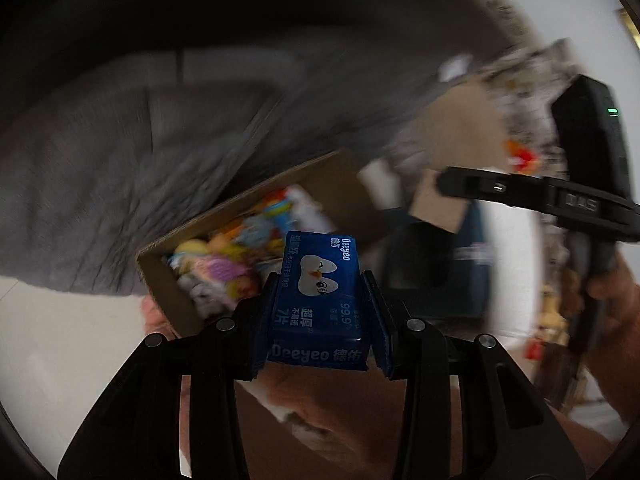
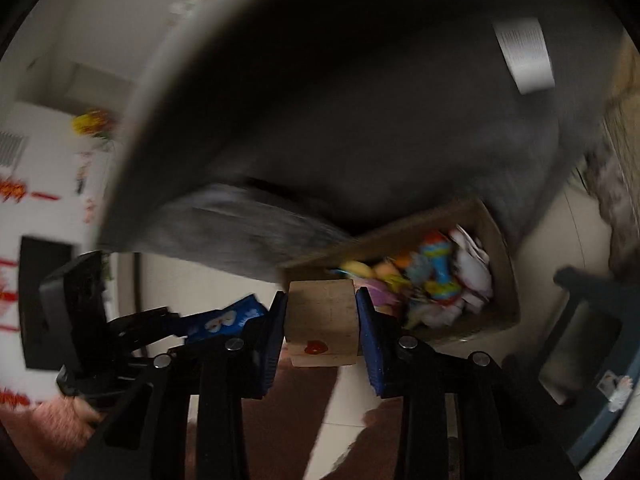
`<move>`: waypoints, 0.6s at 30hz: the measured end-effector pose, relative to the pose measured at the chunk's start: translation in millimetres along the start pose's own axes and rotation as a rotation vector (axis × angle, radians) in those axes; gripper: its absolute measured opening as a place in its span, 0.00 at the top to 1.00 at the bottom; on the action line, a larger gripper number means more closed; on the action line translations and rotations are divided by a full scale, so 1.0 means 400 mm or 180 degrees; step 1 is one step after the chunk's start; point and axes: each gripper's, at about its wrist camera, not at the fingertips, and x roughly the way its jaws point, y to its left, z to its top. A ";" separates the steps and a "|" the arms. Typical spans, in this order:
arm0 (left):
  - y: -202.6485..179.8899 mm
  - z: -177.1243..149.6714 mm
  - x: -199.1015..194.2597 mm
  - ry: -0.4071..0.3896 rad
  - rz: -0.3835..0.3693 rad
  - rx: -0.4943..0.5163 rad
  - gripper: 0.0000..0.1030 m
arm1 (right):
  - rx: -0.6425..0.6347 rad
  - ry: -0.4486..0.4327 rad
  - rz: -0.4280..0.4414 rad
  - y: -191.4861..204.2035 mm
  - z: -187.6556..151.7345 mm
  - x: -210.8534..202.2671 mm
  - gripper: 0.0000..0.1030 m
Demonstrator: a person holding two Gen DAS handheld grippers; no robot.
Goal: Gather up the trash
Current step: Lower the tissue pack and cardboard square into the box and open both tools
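Observation:
My left gripper (image 1: 320,280) is shut on a blue Deeyeo wet-wipe pack (image 1: 318,300) and holds it in the air near a cardboard box (image 1: 168,280) full of colourful trash. My right gripper (image 2: 322,300) is shut on a small tan paper carton (image 2: 322,320) with a red mark, held just left of the same cardboard box (image 2: 500,256). The left gripper with the blue pack (image 2: 224,320) shows at the lower left of the right wrist view. The right gripper's body (image 1: 520,190) shows at the right of the left wrist view.
A grey sofa (image 1: 120,180) rises behind the box and fills the top of both views (image 2: 340,120). The floor is pale tile (image 1: 60,340). A dark blue bin or frame (image 2: 592,360) stands at the right. Both views are motion-blurred.

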 end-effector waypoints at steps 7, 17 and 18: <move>0.078 -0.023 0.324 0.0571 0.0562 -0.0237 0.38 | 0.0627 0.0338 -0.0502 -0.229 -0.050 0.211 0.22; -0.021 -0.045 0.117 0.0331 0.0643 -0.0178 0.36 | 0.0481 0.0082 -0.0255 -0.134 -0.062 0.033 0.08; -0.053 -0.040 0.061 0.0260 0.0649 -0.0110 0.35 | 0.0425 0.0057 -0.0226 -0.109 -0.058 0.007 0.06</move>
